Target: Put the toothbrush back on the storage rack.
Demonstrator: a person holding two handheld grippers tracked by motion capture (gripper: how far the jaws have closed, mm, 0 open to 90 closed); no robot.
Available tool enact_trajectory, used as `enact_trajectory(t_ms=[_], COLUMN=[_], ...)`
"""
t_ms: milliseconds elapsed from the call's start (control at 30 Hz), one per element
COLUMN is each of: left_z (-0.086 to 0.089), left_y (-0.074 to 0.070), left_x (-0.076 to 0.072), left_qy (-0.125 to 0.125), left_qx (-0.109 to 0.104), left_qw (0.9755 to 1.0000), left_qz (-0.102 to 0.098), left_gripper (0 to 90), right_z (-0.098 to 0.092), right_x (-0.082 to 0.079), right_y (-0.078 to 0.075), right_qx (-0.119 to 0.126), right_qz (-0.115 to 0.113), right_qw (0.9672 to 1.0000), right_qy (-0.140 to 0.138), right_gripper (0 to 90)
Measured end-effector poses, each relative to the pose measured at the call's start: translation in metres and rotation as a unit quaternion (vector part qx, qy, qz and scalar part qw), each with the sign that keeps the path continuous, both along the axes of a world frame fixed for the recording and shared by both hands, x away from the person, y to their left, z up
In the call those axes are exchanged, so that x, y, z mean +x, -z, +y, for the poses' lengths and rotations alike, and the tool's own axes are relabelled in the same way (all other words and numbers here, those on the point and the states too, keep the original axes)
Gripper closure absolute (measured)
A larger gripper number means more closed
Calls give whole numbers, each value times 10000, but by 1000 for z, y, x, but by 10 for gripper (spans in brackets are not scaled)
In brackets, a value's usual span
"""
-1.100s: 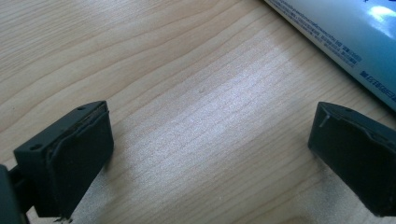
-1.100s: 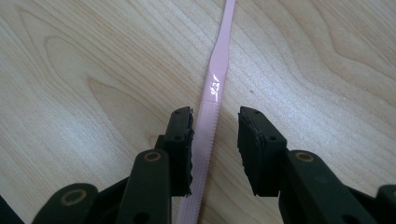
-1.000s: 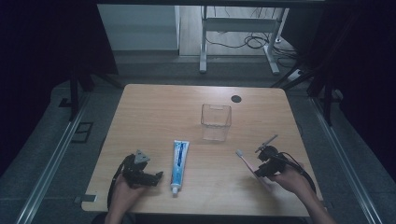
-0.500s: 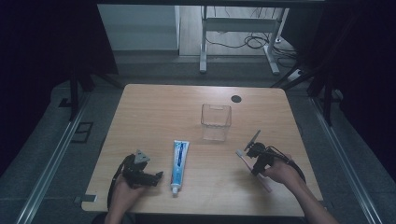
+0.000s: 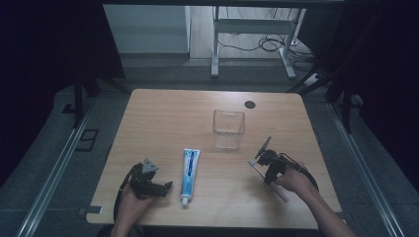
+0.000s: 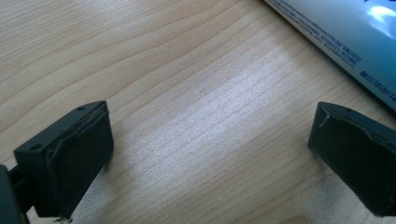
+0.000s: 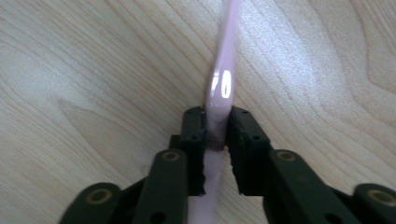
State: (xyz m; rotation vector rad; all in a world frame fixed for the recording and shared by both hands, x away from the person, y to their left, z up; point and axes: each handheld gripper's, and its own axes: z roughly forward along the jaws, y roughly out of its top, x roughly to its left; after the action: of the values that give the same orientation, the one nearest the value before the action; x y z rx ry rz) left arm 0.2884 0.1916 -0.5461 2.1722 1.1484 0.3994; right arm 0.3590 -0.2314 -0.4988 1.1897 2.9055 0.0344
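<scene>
Jaws of your right gripper (image 7: 216, 133) have just been closing and now pinch the pink toothbrush (image 7: 223, 79) lying on the table (image 5: 163, 113), right of the toothpaste tube (image 5: 189, 170). Your left gripper (image 6: 210, 154) stands wide, holding nothing.

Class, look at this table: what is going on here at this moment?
A person works two grippers at a wooden table. The right gripper has just been closing its fingers around a pink toothbrush lying on the wood. The left gripper rests open beside a toothpaste tube. A clear cup stands behind.
</scene>
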Motion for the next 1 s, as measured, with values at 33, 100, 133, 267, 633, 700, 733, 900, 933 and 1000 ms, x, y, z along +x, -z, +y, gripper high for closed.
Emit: enact_trajectory(t_ms=[33, 100, 133, 267, 633, 700, 733, 900, 933, 1000], left_z=[0, 0, 0, 0, 0, 0, 0, 0, 0, 0], left_y=[0, 0, 0, 0, 0, 0, 0, 0, 0, 0], left_x=[0, 0, 0, 0, 0, 0, 0, 0, 0, 0], left_qy=[-14, -6, -5, 7, 7, -14, -5, -12, 7, -6], left_qx=[-10, -4, -4, 2, 3, -8, -4, -8, 3, -3], left_qw=[10000, 10000, 10000, 10000, 10000, 10000, 10000, 10000, 10000, 10000], left_qz=[7, 3, 3, -2, -1, 8, 4, 8, -1, 6], left_gripper=[2, 2, 2, 2, 2, 2, 2, 2, 2, 2], right_z=[0, 1, 1, 0, -3, -4, -4, -6, -6, -7], right_x=[0, 0, 1, 1, 0, -1, -1, -2, -2, -1], right_y=[0, 0, 0, 0, -10, -12, -13, -20, -23, -27], right_qx=[7, 12, 2, -4, 307, 347, 383, 480, 495, 558], right_qz=[3, 14, 28, 26, -125, -131, -157, -247, -255, -296], right_qw=[10000, 10000, 10000, 10000, 9994, 9993, 9991, 9985, 9984, 9980], right_qy=[-11, 11, 4, -29, -39, -59, -44, -76, -55, -94], right_gripper=[772, 779, 781, 785, 785, 785, 785, 785, 785, 785])
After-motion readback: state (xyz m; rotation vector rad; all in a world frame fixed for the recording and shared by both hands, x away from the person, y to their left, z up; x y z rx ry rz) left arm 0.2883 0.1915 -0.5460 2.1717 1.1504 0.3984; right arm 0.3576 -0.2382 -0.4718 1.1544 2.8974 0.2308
